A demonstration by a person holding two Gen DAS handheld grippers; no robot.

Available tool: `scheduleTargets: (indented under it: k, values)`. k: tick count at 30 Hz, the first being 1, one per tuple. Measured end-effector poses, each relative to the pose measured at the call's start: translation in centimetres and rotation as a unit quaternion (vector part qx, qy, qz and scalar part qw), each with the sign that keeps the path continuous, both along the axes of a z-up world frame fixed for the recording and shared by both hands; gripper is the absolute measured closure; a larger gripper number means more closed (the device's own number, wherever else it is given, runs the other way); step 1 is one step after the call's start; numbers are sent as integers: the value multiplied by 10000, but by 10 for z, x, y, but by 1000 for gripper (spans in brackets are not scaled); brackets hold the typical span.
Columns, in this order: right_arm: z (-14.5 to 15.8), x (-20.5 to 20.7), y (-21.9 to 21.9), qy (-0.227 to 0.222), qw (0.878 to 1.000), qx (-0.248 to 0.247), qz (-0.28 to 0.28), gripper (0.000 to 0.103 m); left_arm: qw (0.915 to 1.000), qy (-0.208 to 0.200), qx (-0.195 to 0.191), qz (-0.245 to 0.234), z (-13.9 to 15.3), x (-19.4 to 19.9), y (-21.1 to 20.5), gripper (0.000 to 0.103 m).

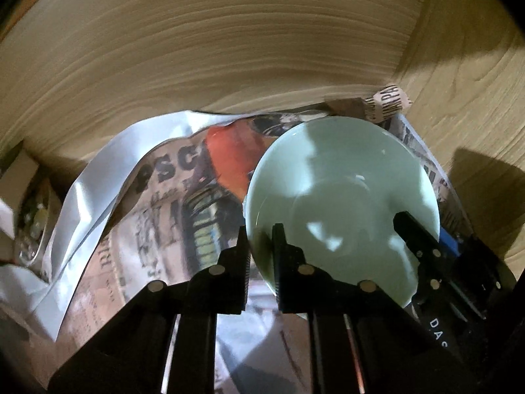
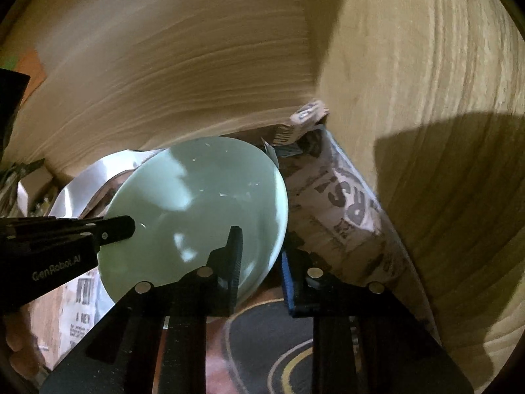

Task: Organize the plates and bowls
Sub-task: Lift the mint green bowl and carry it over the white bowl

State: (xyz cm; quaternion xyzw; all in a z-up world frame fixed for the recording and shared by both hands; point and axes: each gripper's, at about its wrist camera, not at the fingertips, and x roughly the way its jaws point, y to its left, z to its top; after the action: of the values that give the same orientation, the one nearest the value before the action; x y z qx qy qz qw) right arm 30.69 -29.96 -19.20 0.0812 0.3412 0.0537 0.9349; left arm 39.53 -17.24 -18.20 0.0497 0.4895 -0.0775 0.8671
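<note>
While both claws pinch it, the pale green bowl [image 1: 341, 197] sits on crumpled newspaper [image 1: 170, 203] in the corner of a wooden cabinet [image 1: 229, 49]. On its left edge the left gripper [image 1: 262, 256] is clamped across the rim, one finger inside and one outside. On its right edge the right gripper [image 2: 262, 256] bites the rim the same way. Glazed ceramic like this is likely stiff, slick, fairly heavy and chip-prone, so opposed rim holds suit it. Blur smears the newsprint, and the clutter at far left is unreadable; the bowl's underside and foot stay hidden.
</note>
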Motion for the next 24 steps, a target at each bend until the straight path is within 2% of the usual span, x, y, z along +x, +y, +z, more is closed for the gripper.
scheduleTargets:
  k: [10,24]
  values:
    - [10,-15,28,-206,9977,68,639,84,9995,-205,67,210,21,-33,30,91]
    - [41,-56,64,-814,9894,-95,1195,84,9955,-747,-248,522,50,-98,82,90]
